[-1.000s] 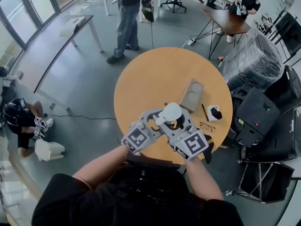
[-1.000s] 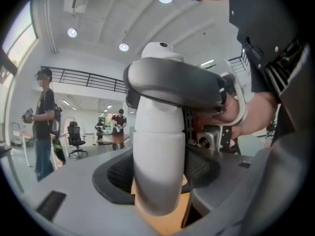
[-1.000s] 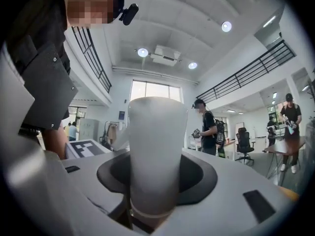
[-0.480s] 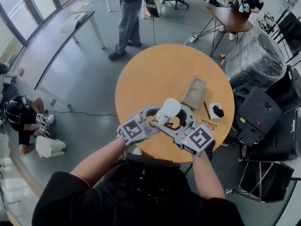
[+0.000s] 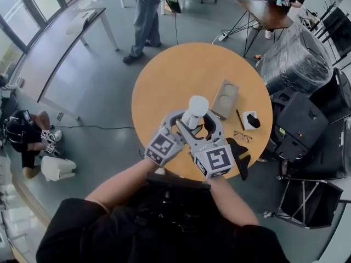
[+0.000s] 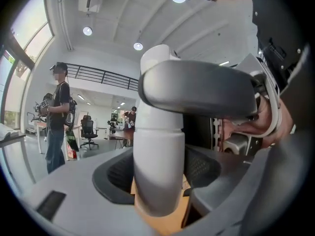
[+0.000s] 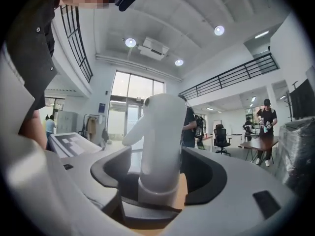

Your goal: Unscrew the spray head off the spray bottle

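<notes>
Head view: I hold both grippers over the near part of the round wooden table [image 5: 164, 75], and the white spray bottle [image 5: 193, 113] stands between them. I cannot tell whether its base touches the tabletop. My left gripper [image 5: 185, 120] comes at it from the left and my right gripper [image 5: 199, 125] from the right. Their marker cubes sit side by side close to my body. Farther back on the table lie a brown tray [image 5: 225, 98], a dark pen [image 5: 239, 120], a pair of glasses [image 5: 241, 137] and a small white box [image 5: 250, 120]. A standing person [image 5: 145, 15] is on the floor beyond the table, and a crouching person [image 5: 24, 138] is off to the left.

Left gripper view: my left jaws are clamped on the bottle's white body, a black pad against each side, and the bottle is upright. One grey jaw of my right gripper crosses in front of the bottle's upper part.

Right gripper view: my right jaws have just been opening and stand wide, released. The spray head [image 7: 160, 136] rises between them with a gap to each pad. Its nozzle points left and its collar is seated on top of the bottle. Below the collar, a dark jaw of my left gripper wraps the bottle.
</notes>
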